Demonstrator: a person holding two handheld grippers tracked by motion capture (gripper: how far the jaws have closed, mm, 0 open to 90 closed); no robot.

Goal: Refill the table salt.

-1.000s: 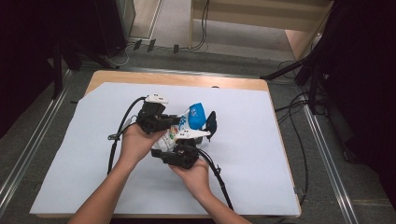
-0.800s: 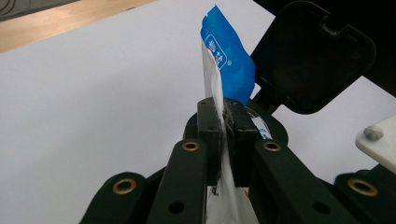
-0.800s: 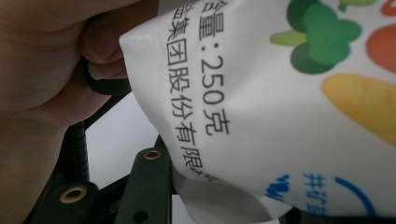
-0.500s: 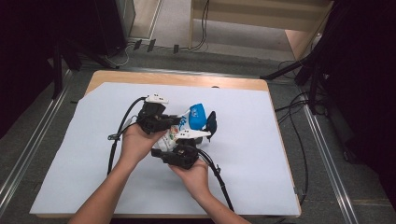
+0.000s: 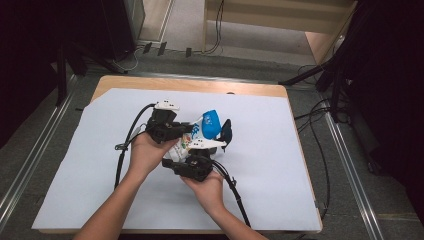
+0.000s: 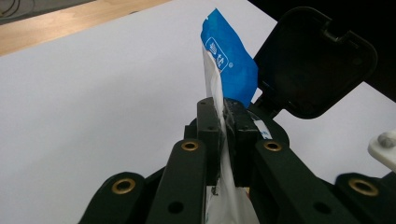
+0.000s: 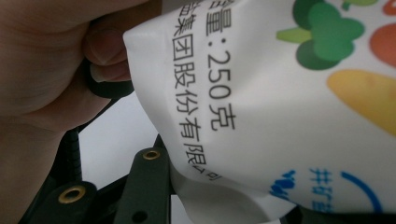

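1. A person holds a white and blue bag (image 5: pixel 202 131) up over the middle of the bench (image 5: pixel 260 90), nearer the far edge than the near one.
2. The left hand-held gripper (image 6: pixel 224 116) is squeezed tight on the thin edge of the bag.
3. The blue top of the bag sticks up past its jaws.
4. The right hand-held gripper (image 5: pixel 212 145) is under the bag, with its jaws partly open and the bag between them. I cannot tell if they press on it.
5. A white sheet (image 5: pixel 75 165) covers the bench.
6. A black flap (image 6: pixel 317 60) stands open just behind the bag.
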